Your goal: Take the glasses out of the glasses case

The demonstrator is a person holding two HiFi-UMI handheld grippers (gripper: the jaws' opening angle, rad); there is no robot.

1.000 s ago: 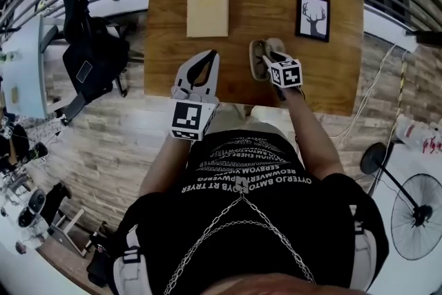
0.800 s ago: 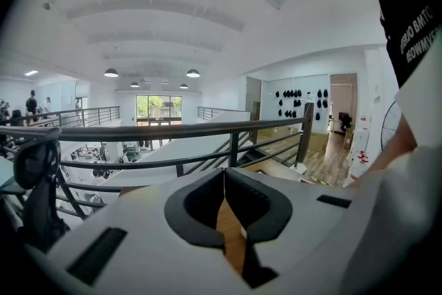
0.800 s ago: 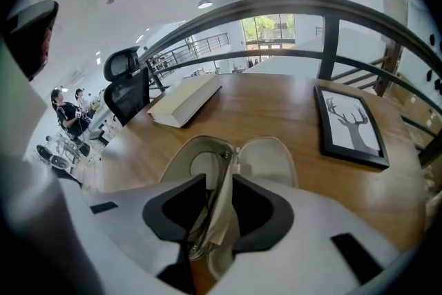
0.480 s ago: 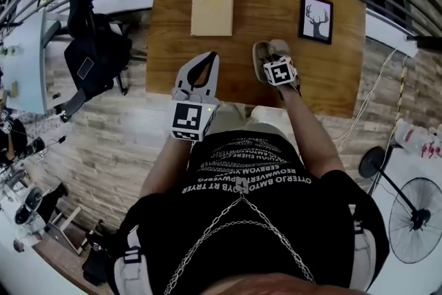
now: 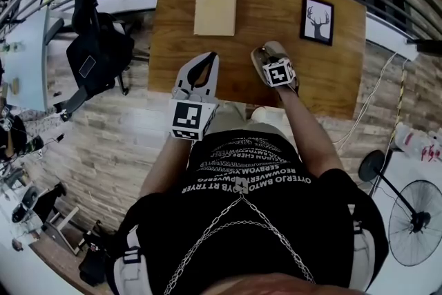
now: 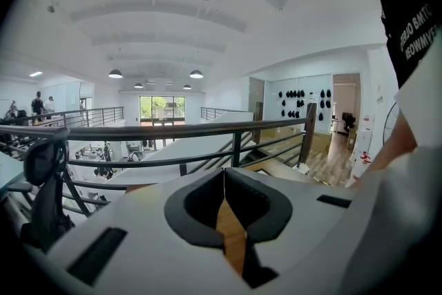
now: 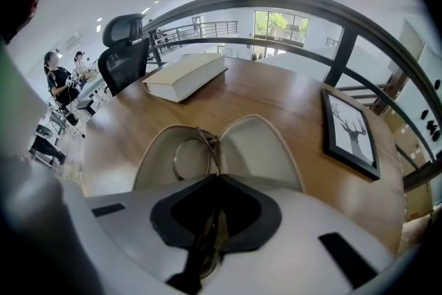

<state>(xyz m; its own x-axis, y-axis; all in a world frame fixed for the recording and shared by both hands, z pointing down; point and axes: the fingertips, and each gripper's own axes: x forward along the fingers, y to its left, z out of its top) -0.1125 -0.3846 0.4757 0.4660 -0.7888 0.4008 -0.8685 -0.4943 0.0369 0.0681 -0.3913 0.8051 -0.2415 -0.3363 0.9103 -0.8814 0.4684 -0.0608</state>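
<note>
Book (image 5: 215, 9), deer picture (image 5: 317, 20) lie apart; right tongs (image 7: 217, 179) closing on glasses (image 7: 208, 141), left tongs (image 6: 224, 176) together.

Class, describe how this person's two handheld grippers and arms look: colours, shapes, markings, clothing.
The left gripper and right gripper have white shells tapering to black-padded jaws; each carries a white cube printed with black square markers. No cables show. The person wears a black short-sleeved T-shirt with white lettering. The right gripper's jaws are closing on the glasses.

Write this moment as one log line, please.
right gripper: closing, glasses between jaws | case: open on table | left gripper: shut, empty
</note>
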